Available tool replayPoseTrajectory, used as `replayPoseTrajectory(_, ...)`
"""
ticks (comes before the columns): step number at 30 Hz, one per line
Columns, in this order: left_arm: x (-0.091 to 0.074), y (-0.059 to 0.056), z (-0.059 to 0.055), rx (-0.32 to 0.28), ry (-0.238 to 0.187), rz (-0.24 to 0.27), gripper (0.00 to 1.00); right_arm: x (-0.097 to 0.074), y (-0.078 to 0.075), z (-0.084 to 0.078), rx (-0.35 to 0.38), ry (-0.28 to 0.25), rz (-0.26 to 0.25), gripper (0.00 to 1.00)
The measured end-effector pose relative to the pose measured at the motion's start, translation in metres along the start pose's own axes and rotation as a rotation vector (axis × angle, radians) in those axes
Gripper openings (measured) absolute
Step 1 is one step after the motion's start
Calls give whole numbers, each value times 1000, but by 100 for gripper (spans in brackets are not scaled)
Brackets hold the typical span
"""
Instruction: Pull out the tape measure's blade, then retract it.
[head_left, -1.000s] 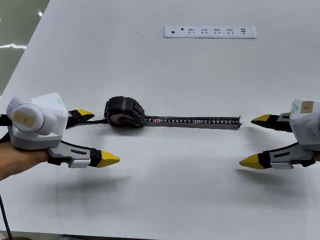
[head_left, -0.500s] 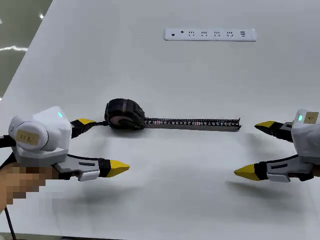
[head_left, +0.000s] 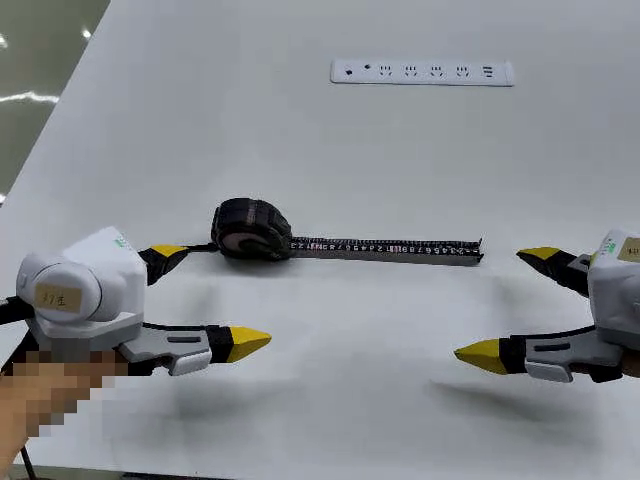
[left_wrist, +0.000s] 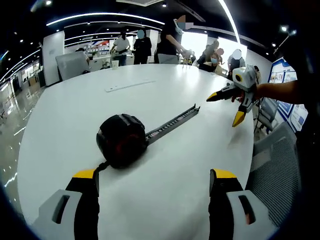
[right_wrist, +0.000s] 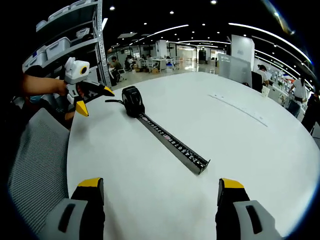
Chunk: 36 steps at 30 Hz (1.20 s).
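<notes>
Black ribbed tape measure (head_left: 251, 229), flat blade (head_left: 385, 248) (extended)

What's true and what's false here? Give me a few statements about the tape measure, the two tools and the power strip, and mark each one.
1. The blade of the tape measure is pulled out and lies flat on the table. True.
2. The left tool is shut on the tape measure. False: it is open and holds nothing, and the tape measure lies on the table.
3. The right tool is open with nothing between its jaws. True.
4. The power strip lies between the tape measure and the person. False: it lies beyond the tape measure, on the far part of the table.
</notes>
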<state>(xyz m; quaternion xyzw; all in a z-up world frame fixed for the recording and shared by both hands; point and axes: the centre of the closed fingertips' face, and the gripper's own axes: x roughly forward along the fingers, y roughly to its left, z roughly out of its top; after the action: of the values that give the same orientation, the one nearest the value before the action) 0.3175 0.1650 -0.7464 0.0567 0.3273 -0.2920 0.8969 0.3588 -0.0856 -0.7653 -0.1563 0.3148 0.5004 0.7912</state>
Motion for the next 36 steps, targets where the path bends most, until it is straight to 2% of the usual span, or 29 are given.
replayPoseTrajectory(4,-2,-2,2,-32,-25,23,91,0,3,2,16,-13,-23,97)
replayPoseTrajectory(8,-4,-5,4,-32,-33,52,95,0,5,3,34,-20,-46,99)
replayPoseTrajectory(12,-5,-10,5,-49,-44,73,96,-1,6,6,62,-33,-76,99)
replayPoseTrajectory(19,-5,-11,6,-103,-60,130,98,-2,12,15,106,-68,-125,99)
replayPoseTrajectory(25,-3,-13,8,-124,-60,153,99,-1,18,19,135,-77,-133,99)
replayPoseTrajectory(31,-5,-14,15,-134,-81,177,99,-3,17,25,154,-89,-172,99)
replayPoseTrajectory(36,-4,-13,15,-144,-76,200,99,-1,21,30,167,-92,-184,99)
